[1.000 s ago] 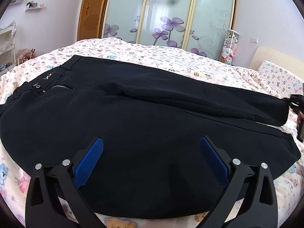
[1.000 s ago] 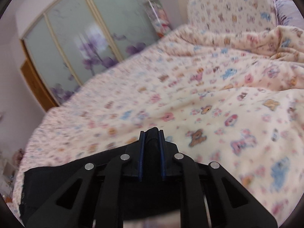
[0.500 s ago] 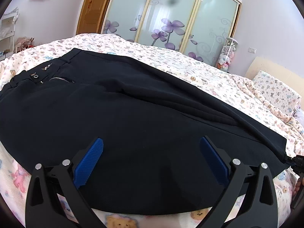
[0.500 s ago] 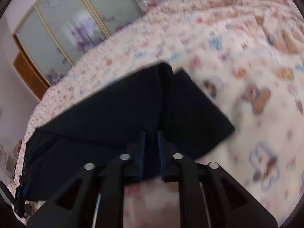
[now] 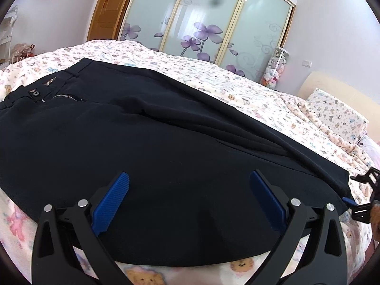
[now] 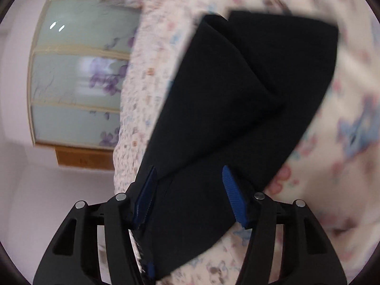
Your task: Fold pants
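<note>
Black pants [image 5: 147,142] lie flat on the bed, one leg laid over the other, waistband with button and zipper at the far left. My left gripper [image 5: 188,194] is open and empty, hovering over the near leg. In the right wrist view the leg cuffs [image 6: 237,99] lie stacked on the bedspread. My right gripper [image 6: 190,190] is open, its blue fingers on either side of the cuff cloth. It also shows at the right edge of the left wrist view [image 5: 363,197], by the cuffs.
The bed has a cream bedspread [image 5: 249,95] with a bear print. A pillow [image 5: 337,116] lies at the right. A sliding wardrobe [image 5: 204,21] with purple flowers and a wooden door [image 5: 106,11] stand behind the bed.
My right gripper has opened and let go of the leg cuffs, and its view has rolled sideways. The upper leg now lies flat over the lower one. My left gripper stays open.
</note>
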A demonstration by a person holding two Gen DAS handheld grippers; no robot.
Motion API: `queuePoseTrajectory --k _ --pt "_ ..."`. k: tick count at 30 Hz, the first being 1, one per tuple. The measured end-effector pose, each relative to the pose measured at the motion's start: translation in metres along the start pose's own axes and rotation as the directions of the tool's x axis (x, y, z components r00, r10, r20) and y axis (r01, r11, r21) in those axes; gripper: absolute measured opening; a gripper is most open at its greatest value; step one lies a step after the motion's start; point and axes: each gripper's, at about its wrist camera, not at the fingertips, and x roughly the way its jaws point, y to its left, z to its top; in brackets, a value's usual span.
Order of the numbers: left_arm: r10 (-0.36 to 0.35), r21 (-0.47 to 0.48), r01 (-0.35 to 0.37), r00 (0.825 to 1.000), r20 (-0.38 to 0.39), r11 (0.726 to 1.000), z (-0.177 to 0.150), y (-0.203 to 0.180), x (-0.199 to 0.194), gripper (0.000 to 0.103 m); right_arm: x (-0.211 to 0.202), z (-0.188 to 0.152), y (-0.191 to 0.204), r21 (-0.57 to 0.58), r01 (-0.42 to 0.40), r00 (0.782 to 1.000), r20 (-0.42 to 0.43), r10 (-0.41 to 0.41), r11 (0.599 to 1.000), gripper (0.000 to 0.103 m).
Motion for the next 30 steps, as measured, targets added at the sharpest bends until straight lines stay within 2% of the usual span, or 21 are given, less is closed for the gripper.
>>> queuePoseTrajectory --k 4,5,6,7,8,11,12,14,16,18,20,21,22,24,25,28,30 --pt "0.004 0.002 -0.004 1.0 -0.014 1.0 0.001 0.0 0.003 0.101 0.013 0.013 -0.002 0.052 0.028 0.997 0.071 -0.031 0.998 0.058" --pt "0.005 0.002 -0.005 1.0 -0.015 1.0 0.001 0.0 0.003 0.101 0.017 0.014 -0.004 0.06 0.036 0.996 0.078 -0.041 0.998 0.048" --pt "0.005 0.003 -0.005 1.0 -0.017 1.0 0.0 0.0 0.004 0.101 0.022 0.02 -0.005 0.067 0.066 0.993 0.091 -0.072 0.996 0.025" --pt "0.005 0.003 -0.004 1.0 -0.019 1.0 0.0 0.0 0.004 0.101 0.022 0.017 -0.01 0.057 0.085 0.991 0.097 -0.091 0.995 0.014" --pt "0.003 0.003 -0.003 1.0 -0.021 1.0 0.0 -0.001 0.004 0.101 0.023 0.02 -0.007 0.03 0.072 0.992 0.106 -0.075 0.997 0.006" --pt "-0.011 -0.006 0.01 1.0 -0.027 1.0 0.0 0.001 0.005 0.101 -0.003 0.016 0.021 -0.116 -0.03 0.981 0.185 0.051 0.993 0.004" --pt "-0.018 -0.011 0.018 0.999 -0.029 1.0 0.0 0.002 0.005 0.101 -0.017 0.012 0.033 -0.194 -0.062 0.968 0.226 0.107 0.979 0.004" --pt "-0.022 -0.014 0.022 0.999 -0.031 1.0 0.0 0.003 0.005 0.101 -0.036 0.005 0.043 -0.284 -0.066 0.948 0.282 0.149 0.957 0.004" --pt "-0.023 -0.014 0.022 0.999 -0.03 1.0 0.0 0.003 0.005 0.101 -0.048 -0.003 0.032 -0.298 -0.045 0.94 0.31 0.141 0.954 0.004" --pt "-0.023 -0.015 0.023 0.999 -0.025 1.0 0.0 0.003 0.004 0.101 -0.043 -0.005 0.0 -0.221 -0.016 0.95 0.3 0.084 0.975 0.004" --pt "-0.055 -0.038 0.055 0.998 -0.023 0.998 0.001 0.006 -0.001 0.101 -0.031 -0.006 -0.029 -0.145 0.011 0.963 0.267 0.028 0.989 0.004" --pt "-0.091 -0.059 0.09 0.996 -0.019 0.994 0.003 0.009 -0.004 0.101 -0.023 -0.008 -0.043 -0.116 0.012 0.968 0.252 0.018 0.993 0.004" --pt "-0.161 -0.108 0.161 0.987 0.003 0.981 0.006 0.016 -0.011 0.101 -0.021 -0.01 -0.046 -0.129 0.012 0.967 0.256 0.021 0.992 0.004" --pt "-0.233 -0.191 0.238 0.971 0.05 0.952 0.014 0.029 -0.019 0.101 -0.023 -0.019 -0.038 -0.208 0.045 0.958 0.288 0.017 0.977 0.004" --pt "-0.236 -0.233 0.241 0.971 0.051 0.942 0.024 0.036 -0.019 0.101 -0.021 -0.02 -0.037 -0.226 0.058 0.955 0.295 0.012 0.972 0.004" --pt "-0.238 -0.275 0.229 0.971 0.001 0.934 0.066 0.054 -0.004 0.101 -0.012 -0.015 -0.04 -0.244 0.053 0.953 0.303 0.024 0.968 0.004" --pt "-0.208 -0.287 0.189 0.978 -0.036 0.939 0.099 0.063 0.013 0.101 -0.014 -0.016 -0.041 -0.265 0.055 0.95 0.311 0.031 0.963 0.004"
